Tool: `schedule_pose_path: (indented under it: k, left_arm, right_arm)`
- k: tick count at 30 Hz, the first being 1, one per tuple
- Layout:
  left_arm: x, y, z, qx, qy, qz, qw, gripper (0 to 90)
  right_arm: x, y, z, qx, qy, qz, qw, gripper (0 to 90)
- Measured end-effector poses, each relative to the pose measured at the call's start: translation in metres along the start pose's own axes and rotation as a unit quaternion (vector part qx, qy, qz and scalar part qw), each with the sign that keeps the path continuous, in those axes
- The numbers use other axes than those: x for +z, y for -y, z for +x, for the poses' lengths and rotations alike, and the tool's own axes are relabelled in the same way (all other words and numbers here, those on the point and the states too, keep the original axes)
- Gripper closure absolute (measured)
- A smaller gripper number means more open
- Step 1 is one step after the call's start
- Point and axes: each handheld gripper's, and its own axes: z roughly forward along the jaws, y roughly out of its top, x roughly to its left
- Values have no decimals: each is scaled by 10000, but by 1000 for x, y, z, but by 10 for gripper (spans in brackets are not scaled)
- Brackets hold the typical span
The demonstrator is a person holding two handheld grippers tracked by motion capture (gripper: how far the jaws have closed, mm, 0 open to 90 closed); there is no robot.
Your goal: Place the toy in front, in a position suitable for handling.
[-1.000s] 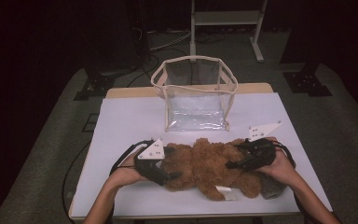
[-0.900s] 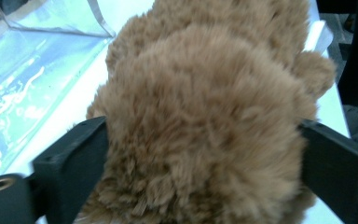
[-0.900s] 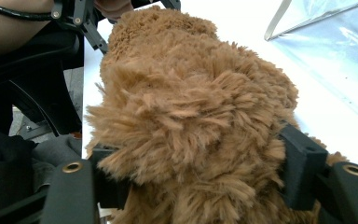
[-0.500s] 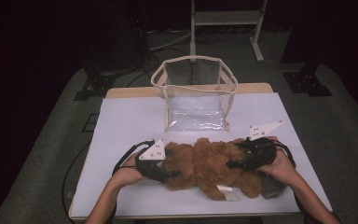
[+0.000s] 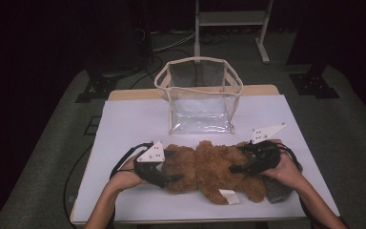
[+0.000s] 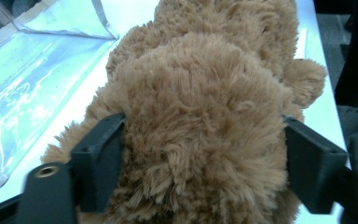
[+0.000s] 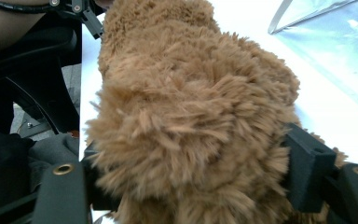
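The left hand-held gripper [image 5: 167, 172] and the right hand-held gripper [image 5: 238, 162] are each clamped on an end of the brown teddy bear [image 5: 209, 169], which lies on the white bench [image 5: 124, 124] between them. Little has shifted over the last second: the grips have only been settled, no lift begun. Beyond the bear, the clear bag [image 5: 200, 102] stands open, presumably its destination.

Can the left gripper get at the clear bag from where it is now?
Probably not as things stand: the left gripper is clamped on one end of the teddy bear, so it is occupied. The path itself looks free: bare table lies between it and the clear bag, which stands open-topped behind the bear.
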Motion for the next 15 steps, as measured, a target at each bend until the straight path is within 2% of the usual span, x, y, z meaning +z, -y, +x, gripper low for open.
schedule_pose_path:
  k: [1,5,7,11,15]
  left_arm:
    - [-1,0,0,6,-19,-16,10000,188]
    - [-8,1,1,-139,-105,-230,9996,157]
    - [-11,3,2,-189,-214,-167,9995,108]
    - [-17,6,4,-251,-368,-202,9988,78]
    - [-24,7,4,-310,-432,-222,9983,50]
  right_arm:
    - [-8,-2,1,-10,34,-9,10000,274]
    - [-20,-3,2,24,69,-49,10000,278]
    - [-28,-5,0,65,107,-99,9999,282]
    - [-41,-13,-6,163,106,-226,9996,289]
    - [-48,-26,-13,204,181,-242,9993,305]
